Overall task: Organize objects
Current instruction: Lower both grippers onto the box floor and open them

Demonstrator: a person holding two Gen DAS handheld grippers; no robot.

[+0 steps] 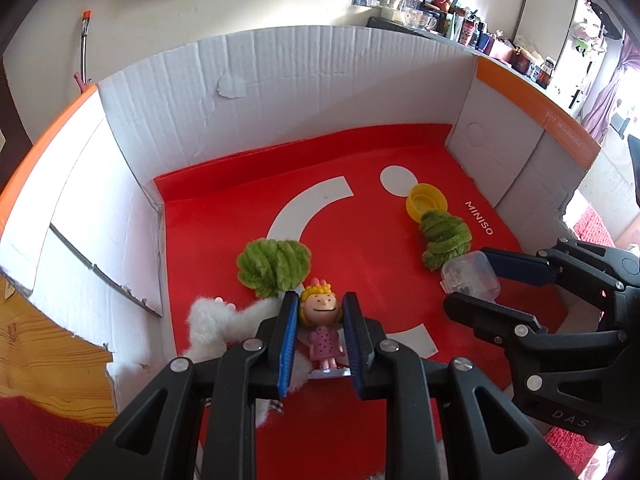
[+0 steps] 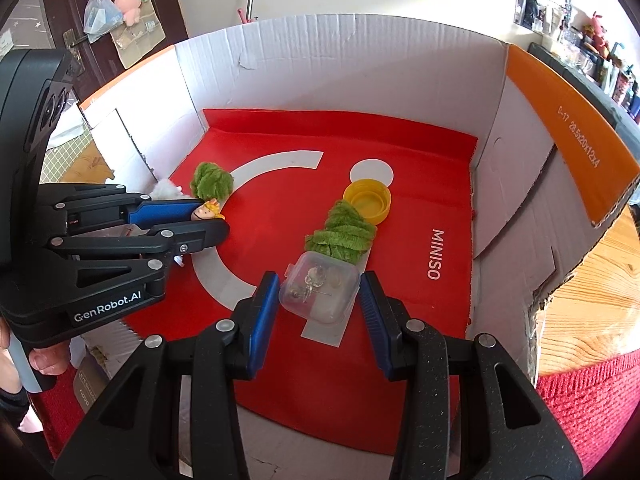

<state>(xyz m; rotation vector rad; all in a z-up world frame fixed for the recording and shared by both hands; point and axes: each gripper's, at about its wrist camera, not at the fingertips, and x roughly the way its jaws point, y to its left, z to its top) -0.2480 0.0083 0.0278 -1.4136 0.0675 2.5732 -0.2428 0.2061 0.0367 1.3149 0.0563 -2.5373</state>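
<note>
Left wrist view
Left gripper point(image 1: 320, 320): low in the middle of the frame. Its two blue pads sit on both sides of the little doll, very close. I cannot tell if they squeeze it.
Little doll point(image 1: 322, 330): yellow hair, pink dress. It stands between the pads on the red mat.
White fluff point(image 1: 212, 326): just left of the doll, touching the left pad.
Green yarn ball point(image 1: 274, 265): just above the doll, near the middle of the frame.
Second green yarn bundle point(image 1: 444, 242): to the right, touching the yellow cap.
Yellow cap point(image 1: 426, 202): upper right on the mat, hollow side up.
Clear small box point(image 1: 470, 274): at the right, between the fingers of the right gripper point(image 1: 472, 276).
Cardboard box point(image 1: 280, 88): white walls with orange edges, all around the red mat point(image 1: 360, 248).

Right wrist view
Right gripper point(image 2: 320, 298): low in the middle. Its pads are apart, with small gaps beside the clear small box point(image 2: 320, 292), so it is not squeezing.
Second green yarn bundle point(image 2: 342, 236): just above the clear box, touching it.
Yellow cap point(image 2: 368, 202): above that bundle.
Left gripper point(image 2: 208, 220): at the left of the frame, with the doll's head point(image 2: 206, 211) peeking out between its fingers.
Green yarn ball point(image 2: 212, 180): just above the doll.
</note>
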